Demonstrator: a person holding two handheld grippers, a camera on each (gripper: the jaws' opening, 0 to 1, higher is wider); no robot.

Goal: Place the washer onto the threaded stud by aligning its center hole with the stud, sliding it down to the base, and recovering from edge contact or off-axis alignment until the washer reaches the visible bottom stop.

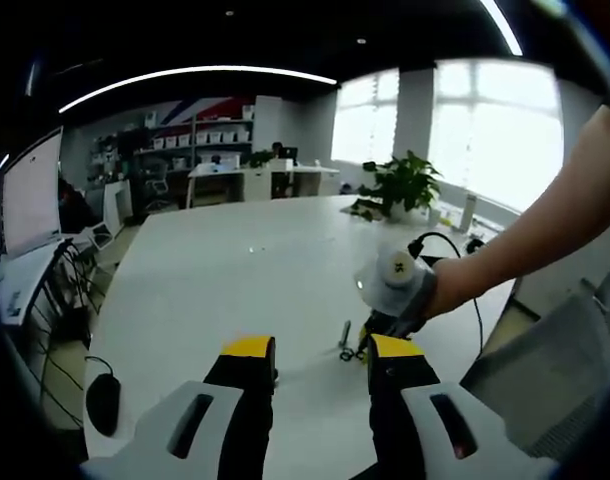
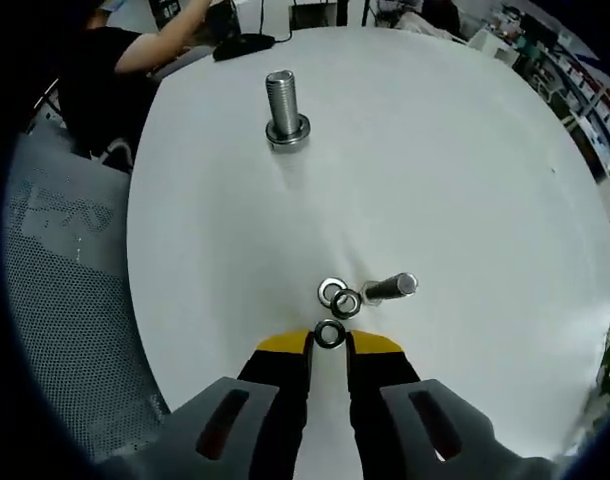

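Right tool (image 2: 330, 345): you pinch one washer (image 2: 330, 334) at its rim, hole exposed for stud (image 2: 282, 105) far ahead. Left tool (image 1: 322, 352): jaws apart, idle.

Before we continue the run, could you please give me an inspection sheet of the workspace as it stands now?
Surface: white round table, bare over most of its top.
Job's things: threaded stud upright with a washer at its base; one washer between the right gripper's tips; two more washers lying touching; a bolt on its side beside them.
Clutter: computer mouse near the table edge; potted plant at the far side.
Grippers: left gripper open, holding nothing; right gripper closed on the washer.
Cables: a black cable by the plant; the mouse lead.
Surroundings: office with desks, shelves, a monitor, bright windows, mesh chair; a seated person beyond the table.
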